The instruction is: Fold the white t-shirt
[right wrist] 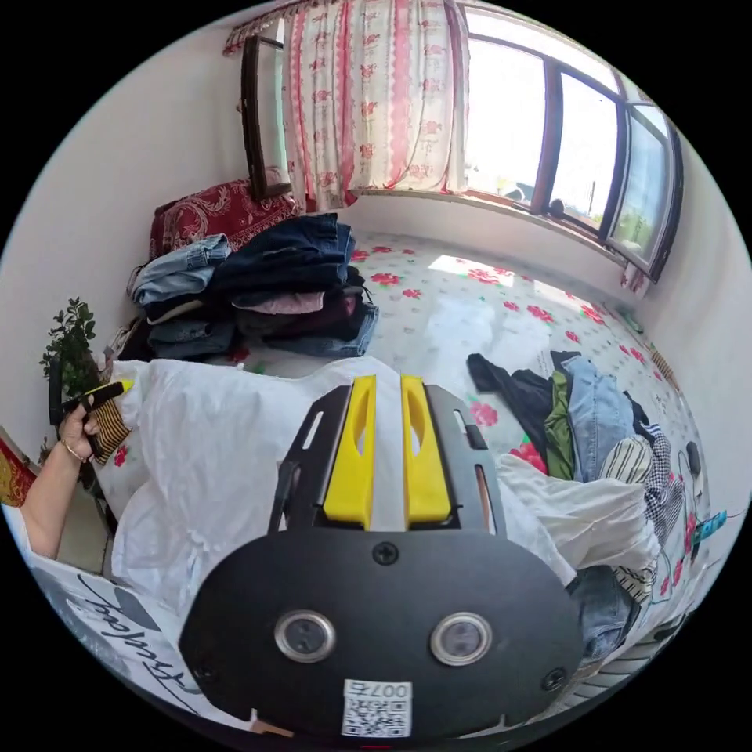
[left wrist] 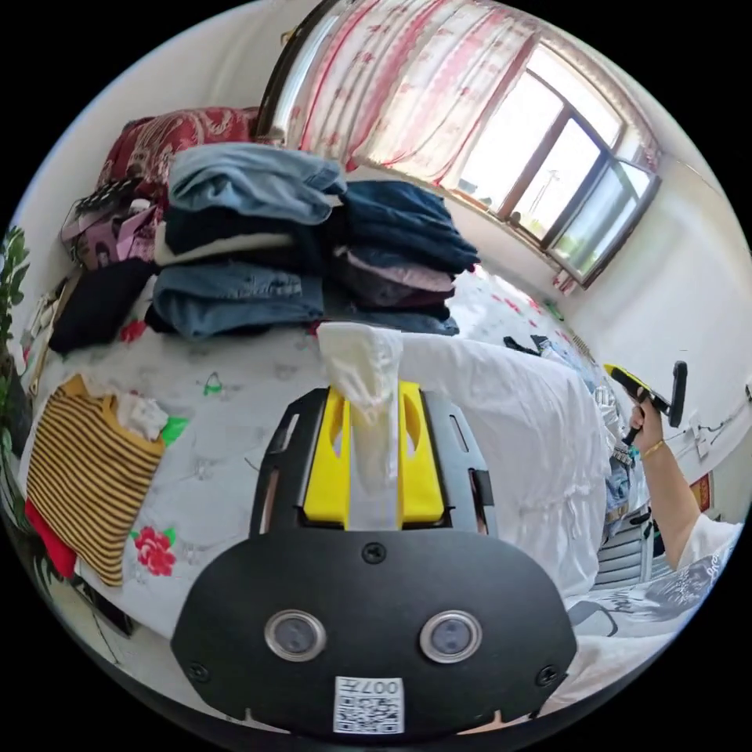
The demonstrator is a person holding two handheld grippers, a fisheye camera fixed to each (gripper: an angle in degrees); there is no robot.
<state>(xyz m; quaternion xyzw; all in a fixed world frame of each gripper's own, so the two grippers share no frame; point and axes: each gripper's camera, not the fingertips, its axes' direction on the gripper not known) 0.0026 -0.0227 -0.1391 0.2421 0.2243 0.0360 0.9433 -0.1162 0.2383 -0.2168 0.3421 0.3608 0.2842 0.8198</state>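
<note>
The white t-shirt hangs stretched between the two grippers above the bed. In the left gripper view, my left gripper is shut on a bunched corner of it, and cloth sticks up past the yellow jaws. At the right of that view a hand holds the right gripper at the shirt's far edge. In the right gripper view, my right gripper has its jaws close together on the t-shirt's top edge, with white cloth in the narrow gap. The left gripper shows at the far left, in a hand.
Two stacks of folded jeans and dark clothes stand at the bed's head, by a red pillow. A yellow striped garment lies near the bed's edge. Loose clothes are heaped on the flowered sheet. A plant stands beside the bed.
</note>
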